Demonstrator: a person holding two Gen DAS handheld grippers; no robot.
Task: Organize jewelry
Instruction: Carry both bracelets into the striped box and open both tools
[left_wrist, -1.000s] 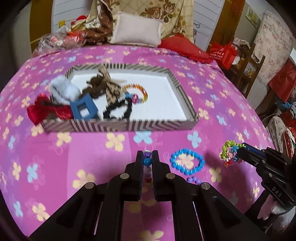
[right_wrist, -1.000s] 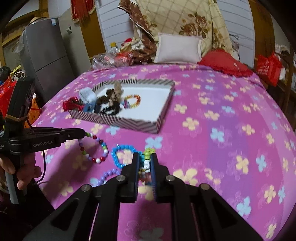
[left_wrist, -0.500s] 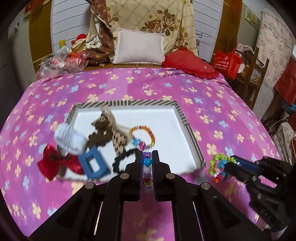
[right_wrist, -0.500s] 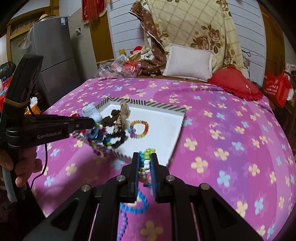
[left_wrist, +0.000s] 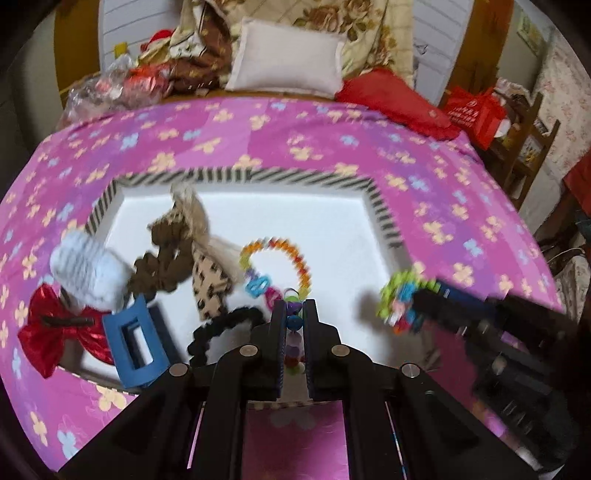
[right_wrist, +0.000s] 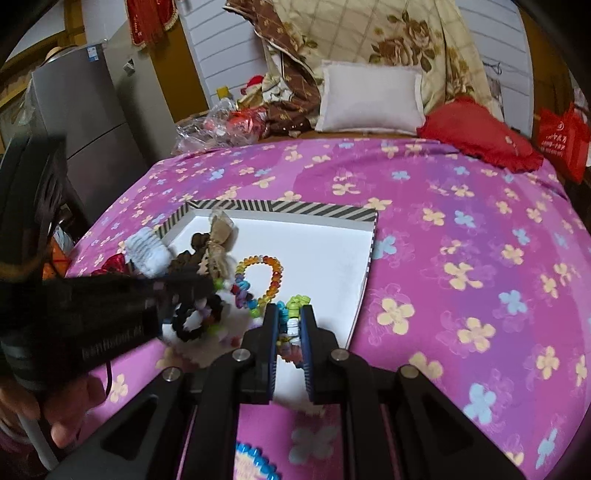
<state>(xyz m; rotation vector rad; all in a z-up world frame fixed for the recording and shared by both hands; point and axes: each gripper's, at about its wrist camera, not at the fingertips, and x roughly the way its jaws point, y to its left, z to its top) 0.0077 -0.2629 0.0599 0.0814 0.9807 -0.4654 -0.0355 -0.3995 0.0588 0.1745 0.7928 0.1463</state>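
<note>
A striped-rim white tray (left_wrist: 243, 173) (right_wrist: 295, 208) lies on the pink flowered bedspread. It holds an orange bead bracelet (left_wrist: 291, 254) (right_wrist: 273, 273), brown and leopard hair ties (left_wrist: 192, 251), a black scrunchie (left_wrist: 221, 328), a blue claw clip (left_wrist: 135, 343), a white scrunchie (left_wrist: 88, 269) and a red bow (left_wrist: 51, 332). My left gripper (left_wrist: 294, 310) is shut on a multicoloured bead bracelet (left_wrist: 293, 332) above the tray's near side. My right gripper (right_wrist: 286, 315) is shut on a green and blue bead bracelet (right_wrist: 291, 314) (left_wrist: 400, 299) above the tray's right part.
A blue bead bracelet (right_wrist: 255, 461) lies on the bedspread near the bottom edge of the right wrist view. A white pillow (right_wrist: 369, 98), a red cushion (right_wrist: 476, 129) and piled clothes sit at the bed's far end. A grey fridge (right_wrist: 85, 136) stands at left.
Both grippers have risen off the bedspread with their bracelets and moved forward over the tray. The blue bracelet stayed behind on the bed.
</note>
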